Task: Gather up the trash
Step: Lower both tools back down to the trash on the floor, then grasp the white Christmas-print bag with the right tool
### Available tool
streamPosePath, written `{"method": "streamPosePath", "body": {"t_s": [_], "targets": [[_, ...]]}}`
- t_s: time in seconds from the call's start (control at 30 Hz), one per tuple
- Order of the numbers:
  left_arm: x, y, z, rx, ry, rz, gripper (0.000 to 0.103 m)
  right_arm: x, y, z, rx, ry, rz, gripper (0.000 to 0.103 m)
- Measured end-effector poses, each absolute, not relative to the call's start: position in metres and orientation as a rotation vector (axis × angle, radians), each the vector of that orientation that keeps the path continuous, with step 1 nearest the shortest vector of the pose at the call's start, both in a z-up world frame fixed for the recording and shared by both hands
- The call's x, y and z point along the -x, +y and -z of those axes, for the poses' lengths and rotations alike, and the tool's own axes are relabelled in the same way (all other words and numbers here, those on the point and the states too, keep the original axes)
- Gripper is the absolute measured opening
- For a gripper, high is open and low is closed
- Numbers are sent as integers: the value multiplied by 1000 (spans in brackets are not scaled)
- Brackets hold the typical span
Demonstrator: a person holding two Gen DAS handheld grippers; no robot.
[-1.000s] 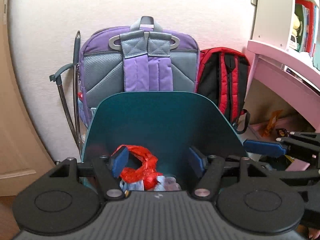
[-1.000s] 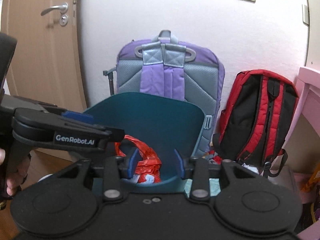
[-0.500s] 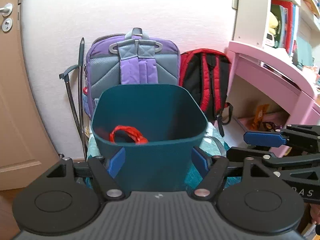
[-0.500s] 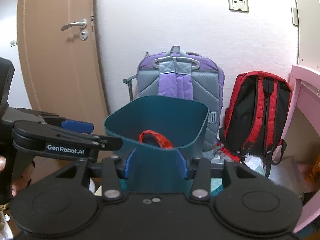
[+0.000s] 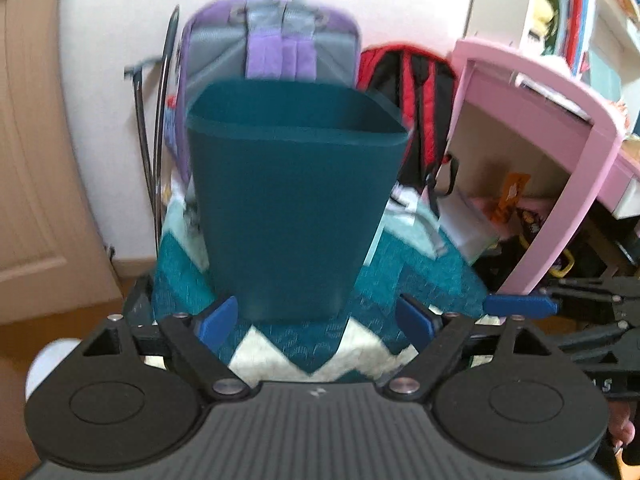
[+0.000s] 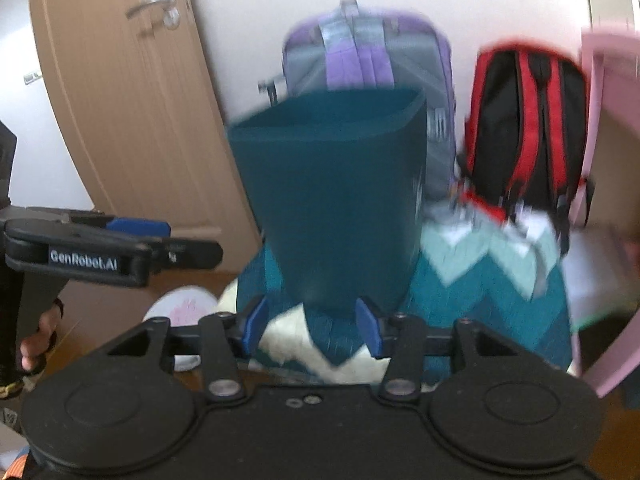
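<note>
I am seeing a purple backpack [image 5: 276, 40] and a red-and-black backpack [image 6: 528, 128] leaning against the wall, beside a pink desk [image 5: 560, 128].

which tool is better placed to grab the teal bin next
Left, probably. The left tool gapes wider than the teal bin base; the right tool has a narrower gap.
</note>
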State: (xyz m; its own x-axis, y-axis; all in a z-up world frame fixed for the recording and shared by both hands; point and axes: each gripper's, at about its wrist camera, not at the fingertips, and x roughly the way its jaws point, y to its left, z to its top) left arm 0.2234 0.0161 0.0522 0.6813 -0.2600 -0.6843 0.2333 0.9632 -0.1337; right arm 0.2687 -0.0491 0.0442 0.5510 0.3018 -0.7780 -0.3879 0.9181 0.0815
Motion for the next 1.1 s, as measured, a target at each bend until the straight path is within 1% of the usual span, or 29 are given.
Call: {"method": "streamPosePath", "body": {"t_s": [0.17,0.33,0.43,0.63,0.73,0.87,0.97,1.1], "targets": [[-242,27,22,82,923,240,87,-272,-57,22,73,1036,-405,50],[-260,40,105,119,1092,181,87,-277,-64,106,76,1195,-358,50],[-266,48,153,98,1193,162,87,-276,-68,162,86,1303,-336,50],[-283,63,240,34,1376,135,87,-263,-63,252,192,1478,-364,50],[-291,75,286,14,1484,99,87,-253,-54,295,282,1551,-386,50],[-298,88,341,10,1583,45,87,-224,-32,346,498,1619,-546,50],[-303,91,370,-1,1595,21,87,-199,-16,372,621,1645,-694,50],[-315,95,402,6,1597,-23,87,-174,5,399,806,1609,-880,50]]}}
